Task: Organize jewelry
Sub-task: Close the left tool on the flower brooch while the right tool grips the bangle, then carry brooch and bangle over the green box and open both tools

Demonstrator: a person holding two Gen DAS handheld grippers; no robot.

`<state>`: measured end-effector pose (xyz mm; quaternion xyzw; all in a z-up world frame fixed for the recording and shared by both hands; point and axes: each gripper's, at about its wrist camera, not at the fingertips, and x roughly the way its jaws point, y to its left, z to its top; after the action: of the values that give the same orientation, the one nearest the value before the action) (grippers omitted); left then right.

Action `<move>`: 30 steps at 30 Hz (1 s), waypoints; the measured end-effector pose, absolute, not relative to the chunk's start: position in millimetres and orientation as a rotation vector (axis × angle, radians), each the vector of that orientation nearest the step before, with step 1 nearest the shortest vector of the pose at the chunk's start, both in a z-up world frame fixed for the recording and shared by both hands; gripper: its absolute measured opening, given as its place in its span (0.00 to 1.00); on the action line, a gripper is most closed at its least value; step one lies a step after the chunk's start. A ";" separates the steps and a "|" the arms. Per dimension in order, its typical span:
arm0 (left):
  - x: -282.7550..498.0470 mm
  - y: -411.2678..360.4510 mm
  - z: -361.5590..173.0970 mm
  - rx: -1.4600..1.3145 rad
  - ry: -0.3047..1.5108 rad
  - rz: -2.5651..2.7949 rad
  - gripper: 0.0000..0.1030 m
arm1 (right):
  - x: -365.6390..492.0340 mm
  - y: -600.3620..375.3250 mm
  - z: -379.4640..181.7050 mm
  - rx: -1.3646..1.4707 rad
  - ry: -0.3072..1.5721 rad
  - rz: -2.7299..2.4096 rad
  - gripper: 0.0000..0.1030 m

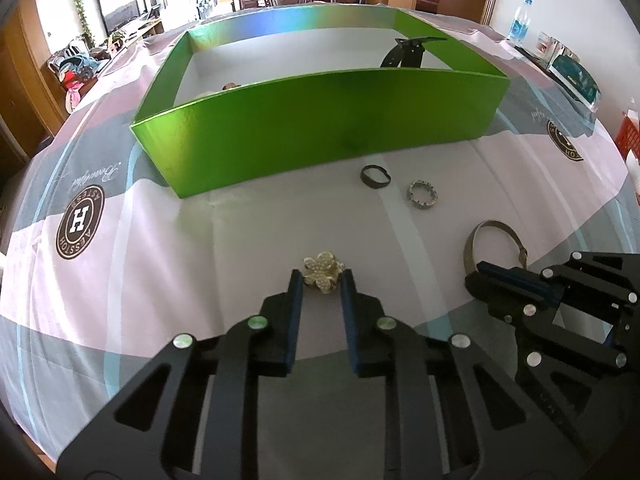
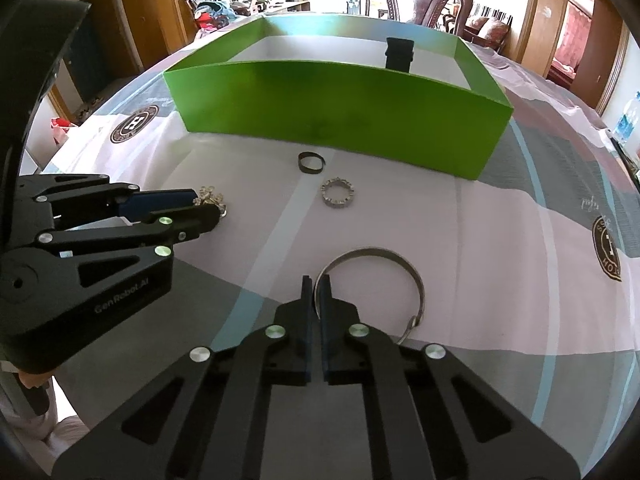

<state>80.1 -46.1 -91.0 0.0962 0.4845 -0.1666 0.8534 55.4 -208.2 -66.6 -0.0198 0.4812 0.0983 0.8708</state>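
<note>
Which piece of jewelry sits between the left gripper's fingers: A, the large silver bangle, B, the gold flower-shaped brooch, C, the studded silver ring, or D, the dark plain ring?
B: the gold flower-shaped brooch lies between the left gripper's blue-padded fingers, on the tablecloth.
</note>
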 end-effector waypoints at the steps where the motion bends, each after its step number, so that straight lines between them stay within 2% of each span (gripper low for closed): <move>1: 79.7 -45.3 -89.5 0.202 1.014 -0.348 0.19 | 55.4 -209.1 -64.7 -0.037 1.001 0.205 0.03; 9: 74.7 -33.8 -64.2 0.188 0.948 -0.325 0.19 | 52.1 -218.1 -38.3 -0.022 0.924 0.190 0.04; 19: 72.5 -27.3 -54.4 0.179 0.927 -0.318 0.19 | 56.7 -214.4 -48.2 -0.027 0.960 0.190 0.04; 30: 83.6 -18.8 11.8 0.157 0.778 -0.279 0.19 | 70.8 -216.7 19.9 -0.051 0.773 0.185 0.04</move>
<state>83.6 -18.8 11.8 0.0764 0.3775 -0.1355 0.9128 70.8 -216.7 19.9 -0.0246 0.3764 0.0902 0.9217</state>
